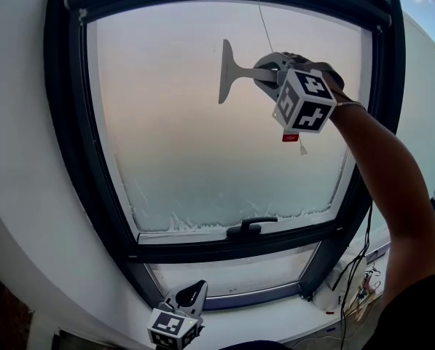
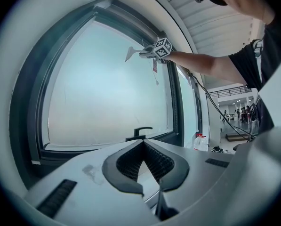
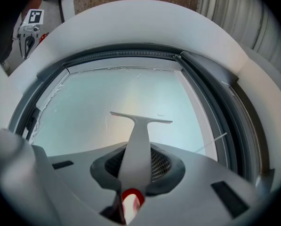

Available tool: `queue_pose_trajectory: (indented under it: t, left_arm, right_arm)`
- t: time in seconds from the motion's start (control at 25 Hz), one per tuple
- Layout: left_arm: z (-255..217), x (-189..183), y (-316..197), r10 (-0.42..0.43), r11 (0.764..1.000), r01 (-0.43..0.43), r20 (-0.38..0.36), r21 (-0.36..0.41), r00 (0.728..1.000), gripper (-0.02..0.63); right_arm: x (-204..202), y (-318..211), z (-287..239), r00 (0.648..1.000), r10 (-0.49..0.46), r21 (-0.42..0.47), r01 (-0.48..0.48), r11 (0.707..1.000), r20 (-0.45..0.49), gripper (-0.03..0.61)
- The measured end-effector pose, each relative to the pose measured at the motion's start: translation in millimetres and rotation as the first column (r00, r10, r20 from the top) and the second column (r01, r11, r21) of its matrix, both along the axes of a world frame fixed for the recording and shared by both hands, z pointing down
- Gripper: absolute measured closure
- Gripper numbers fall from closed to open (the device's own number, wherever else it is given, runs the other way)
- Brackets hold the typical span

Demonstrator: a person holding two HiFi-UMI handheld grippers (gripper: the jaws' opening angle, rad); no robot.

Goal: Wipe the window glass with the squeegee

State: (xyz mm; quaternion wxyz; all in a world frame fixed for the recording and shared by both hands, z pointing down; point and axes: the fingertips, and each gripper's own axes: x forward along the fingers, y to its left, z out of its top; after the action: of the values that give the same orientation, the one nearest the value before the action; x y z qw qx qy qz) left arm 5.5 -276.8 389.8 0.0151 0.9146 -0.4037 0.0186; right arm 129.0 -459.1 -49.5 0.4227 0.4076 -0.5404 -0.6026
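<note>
Right gripper is clamped on the handle of the squeegee, jaws drawn in to the handle's width; the grip sits well back from the blade. The squeegee stands at about 1 o'clock on the window glass, its blade on edge and running 12 to 6. Contact between blade and pane cannot be confirmed from any view. Left gripper hangs low at 6 o'clock of the head view, jaws brought together on nothing. Recommended practice for the stroke: seat the full blade length flat on the pane, hold even pressure, and draw in one steady pass with overlapping lanes, taking care that the handle does not twist in the jaws. Obstructions noted: a thin cord drops from 12 o'clock just beside the right gripper, ending in a red tag, and could snag. The window handle projects at 6 o'clock of the pane, above a rough whitish band along the lower edge. Loose cables lie at 5 o'clock on the sill.
</note>
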Motion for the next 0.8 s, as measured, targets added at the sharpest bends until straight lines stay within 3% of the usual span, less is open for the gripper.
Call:
queue_pose_trajectory:
  t: [0.44, 0.8]
  left_arm:
    - [3, 20, -1, 0.025, 1.000, -0.026, -0.008, -0.007, 1.000, 0.614]
    - [6, 19, 4, 0.031, 0.999, -0.031, -0.014, -0.015, 0.999, 0.614]
  right_arm:
    - [46, 4, -7, 0.998, 0.063, 0.019, -0.062, 0.998, -0.022, 0.526]
    - [57, 6, -2, 0.990, 0.114, 0.044, -0.111, 0.993, -0.077, 0.526]
